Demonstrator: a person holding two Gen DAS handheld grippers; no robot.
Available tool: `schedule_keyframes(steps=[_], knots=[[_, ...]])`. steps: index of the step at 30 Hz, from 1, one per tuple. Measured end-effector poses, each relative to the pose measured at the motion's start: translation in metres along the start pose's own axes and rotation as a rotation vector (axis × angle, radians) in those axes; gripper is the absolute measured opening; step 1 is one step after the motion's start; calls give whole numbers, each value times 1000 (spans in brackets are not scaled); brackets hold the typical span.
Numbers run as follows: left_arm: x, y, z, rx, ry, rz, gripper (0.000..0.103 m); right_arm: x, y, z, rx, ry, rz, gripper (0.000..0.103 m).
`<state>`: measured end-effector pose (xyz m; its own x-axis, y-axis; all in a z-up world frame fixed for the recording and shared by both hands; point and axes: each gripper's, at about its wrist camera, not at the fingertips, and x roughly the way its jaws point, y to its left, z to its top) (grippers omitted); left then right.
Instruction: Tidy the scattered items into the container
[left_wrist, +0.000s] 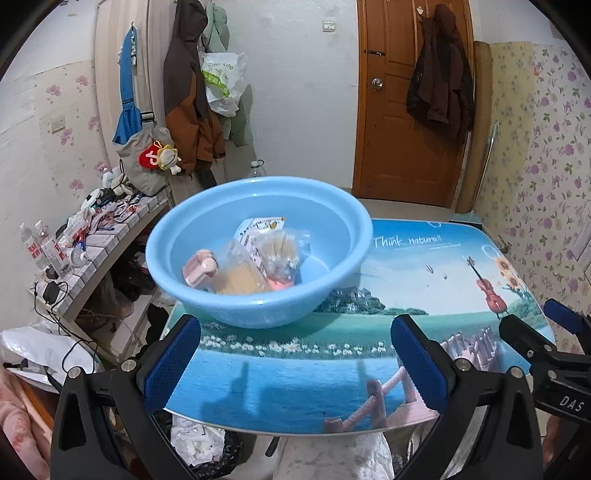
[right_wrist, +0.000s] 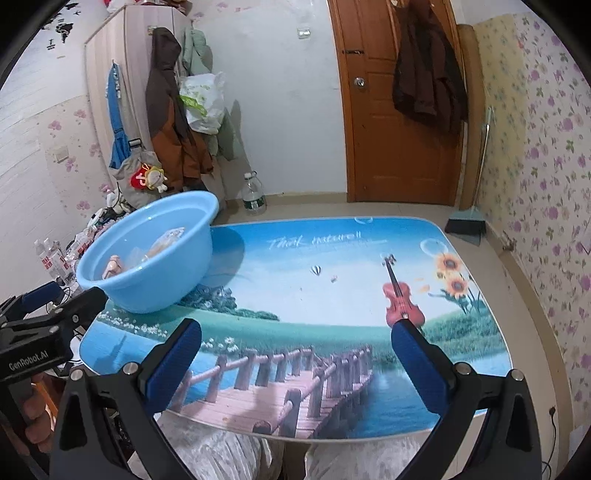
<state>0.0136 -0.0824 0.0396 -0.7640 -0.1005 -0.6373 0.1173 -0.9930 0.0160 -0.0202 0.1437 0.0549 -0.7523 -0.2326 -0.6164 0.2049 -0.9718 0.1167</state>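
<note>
A light blue plastic basin (left_wrist: 192, 236) stands at the table's far left corner, and shows again as the basin (right_wrist: 173, 273) in the right wrist view. Inside lie a pink case (left_wrist: 199, 271), a pack of wooden sticks (left_wrist: 240, 282), a bag of cotton swabs (left_wrist: 282, 253) and a printed white packet (left_wrist: 258, 225). My left gripper (left_wrist: 295, 363) hangs open over the near table edge, a short way in front of the basin, with nothing between its blue pads. My right gripper (right_wrist: 295, 360) is wide open over the painted bridge, holding nothing.
The low table (right_wrist: 332, 258) carries a printed landscape top. A cluttered shelf (left_wrist: 92, 236) with bottles and cables stands left. A water bottle (right_wrist: 253, 195) and a dustpan (right_wrist: 467, 221) sit on the floor beyond. A waste bin (left_wrist: 199, 450) sits under the near edge.
</note>
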Motion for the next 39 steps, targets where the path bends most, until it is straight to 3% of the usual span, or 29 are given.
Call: schedule_keyframes(steps=[5,15,39], knots=[[3,-5,-15,-57,-3,8,103,-5,1,-10,-12,-17,-11,103],[4,-25,-17,8,4,-13,103,-7,-9,-15,-2,-18,-32,103],[10,-41,-19,35,32,-37,103,6,-13,-19,4,29,-38,103]])
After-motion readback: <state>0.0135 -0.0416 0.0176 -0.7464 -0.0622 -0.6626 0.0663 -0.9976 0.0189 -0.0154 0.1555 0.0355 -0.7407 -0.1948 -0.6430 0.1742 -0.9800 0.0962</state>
